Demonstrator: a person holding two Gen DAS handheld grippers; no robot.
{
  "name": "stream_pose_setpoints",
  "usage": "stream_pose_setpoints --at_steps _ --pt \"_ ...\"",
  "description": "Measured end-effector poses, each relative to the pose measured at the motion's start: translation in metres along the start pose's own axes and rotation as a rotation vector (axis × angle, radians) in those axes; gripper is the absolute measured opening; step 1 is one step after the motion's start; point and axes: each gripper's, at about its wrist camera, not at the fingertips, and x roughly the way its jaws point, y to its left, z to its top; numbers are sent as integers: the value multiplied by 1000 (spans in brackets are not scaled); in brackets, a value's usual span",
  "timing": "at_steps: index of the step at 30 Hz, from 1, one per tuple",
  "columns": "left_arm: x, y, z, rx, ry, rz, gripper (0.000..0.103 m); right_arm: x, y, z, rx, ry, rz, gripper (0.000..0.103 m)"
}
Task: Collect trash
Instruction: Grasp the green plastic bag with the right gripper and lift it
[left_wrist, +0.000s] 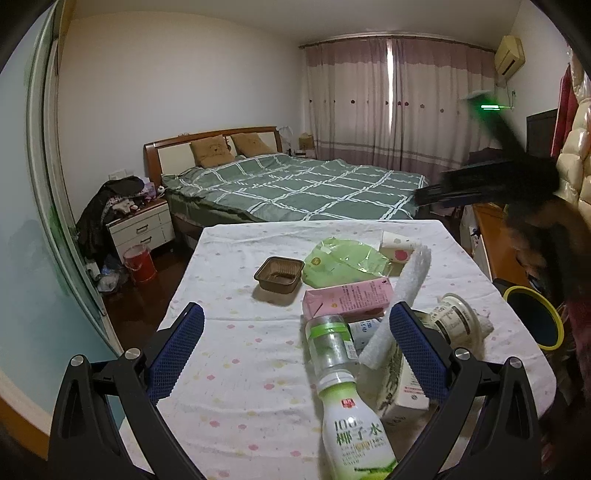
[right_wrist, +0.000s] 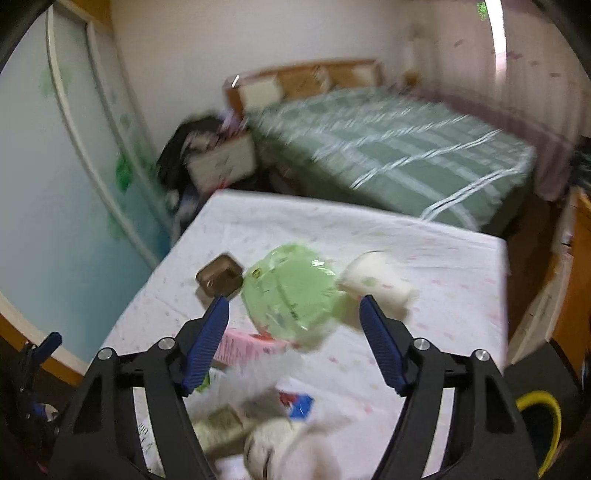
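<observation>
Plenty of trash on the table (left_wrist: 229, 332), so this job looks far from finished. The left gripper (left_wrist: 295, 354) hangs low over the near end with its jaws spread wide, and a coconut water bottle (left_wrist: 347, 406) lies between them, neck pointing away, though neither blue pad seems to press on it. Just past it sit a pink carton (left_wrist: 347, 299), a long white foam strip (left_wrist: 402, 295) leaning across the pile, a green-printed carton (left_wrist: 399, 384) and a tipped yogurt cup (left_wrist: 452, 317). Further out lie a brown tray (left_wrist: 279, 278), a crumpled green bag (left_wrist: 340, 266) and a paper cup (left_wrist: 397, 247). The right gripper (right_wrist: 293, 328) is up in the air over the middle of the table, its view smeared; jaws well apart with nothing in them, the green bag (right_wrist: 291, 291) below. A yellow-rimmed bin (left_wrist: 535, 321) waits at the right edge; what it holds is not visible. By my reckoning at least eight pieces remain to be picked up.
</observation>
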Motion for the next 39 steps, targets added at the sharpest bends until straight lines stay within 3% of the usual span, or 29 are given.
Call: stream_pose_setpoints --at_steps 2,5,7,10,20,22,24,25,26,27,34,39 --pt "6 1 2 4 1 -4 99 42 5 21 -55 95 42 71" --pt "13 2 2 9 3 -12 99 90 10 38 -123 182 25 87" --pt "16 2 2 13 6 -18 99 119 11 45 -160 227 -14 88" --pt "18 1 2 21 11 -19 99 149 14 44 -168 311 32 93" --pt "20 1 1 28 12 -31 99 204 13 19 -224 490 -43 96" --pt "20 1 1 24 14 -35 99 205 12 14 -220 493 -49 84" --pt "21 2 2 21 17 -36 99 206 8 11 -197 505 -62 42" --pt "21 2 2 21 19 -37 99 203 6 12 -181 496 -62 33" --pt "20 1 2 20 20 -38 99 202 6 13 -178 489 -64 5" --pt "20 1 2 19 19 -40 99 199 6 15 -172 481 -66 1" --pt "19 0 1 20 13 -36 99 153 5 31 -123 351 -53 0" --pt "16 1 1 15 10 -42 99 136 4 41 -119 315 -47 0"
